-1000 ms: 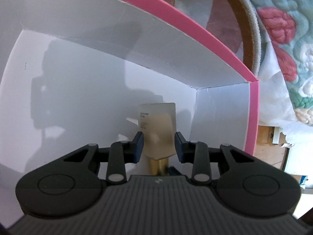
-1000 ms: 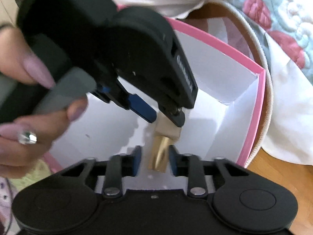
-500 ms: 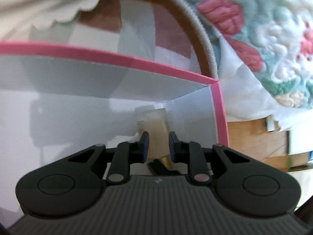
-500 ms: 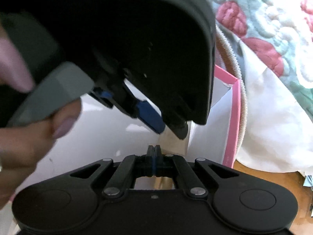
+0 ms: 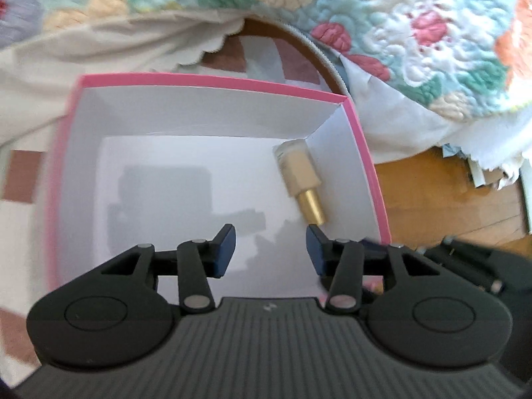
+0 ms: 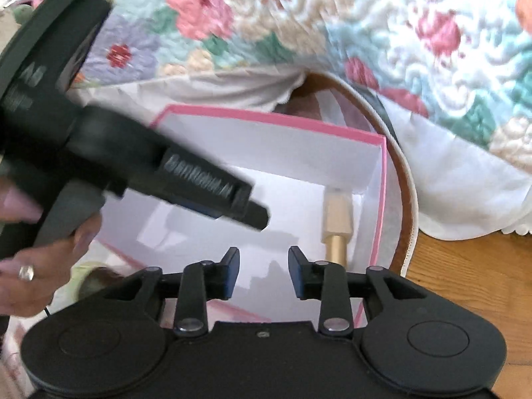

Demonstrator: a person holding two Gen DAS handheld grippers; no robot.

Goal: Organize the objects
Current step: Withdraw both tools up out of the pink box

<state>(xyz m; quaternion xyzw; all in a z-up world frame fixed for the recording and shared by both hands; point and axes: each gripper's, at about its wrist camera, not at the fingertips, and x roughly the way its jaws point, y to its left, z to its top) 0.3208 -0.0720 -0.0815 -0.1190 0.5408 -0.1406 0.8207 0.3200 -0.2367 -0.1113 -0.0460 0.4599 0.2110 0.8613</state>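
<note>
Lifting straight up and away from the pink-rimmed box [image 5: 212,79] looks like the step in hand, and doing it well means keeping the left claw [image 5: 271,249] clear of the box walls and of the small bottle [image 5: 299,173] already lying inside. The left claw stands released: its jaws have just been opening, and nothing is between them, only the white box floor and its own shadow. The right claw [image 6: 262,269] also shows a plain gap between its blue pads and grasps nothing.

The bottle lies on its side in the far right corner of the box, its pale body against the right wall and its gold cap pointing back toward the cameras. In the left view the cap ends just beyond the tip of the claw's right finger, apart from it. In the right view the bottle sits beyond and to the right of that claw, beside the pink wall.

My judgement is that a sideways swing risks nudging the cap, so a clean vertical exit suits best.
</note>
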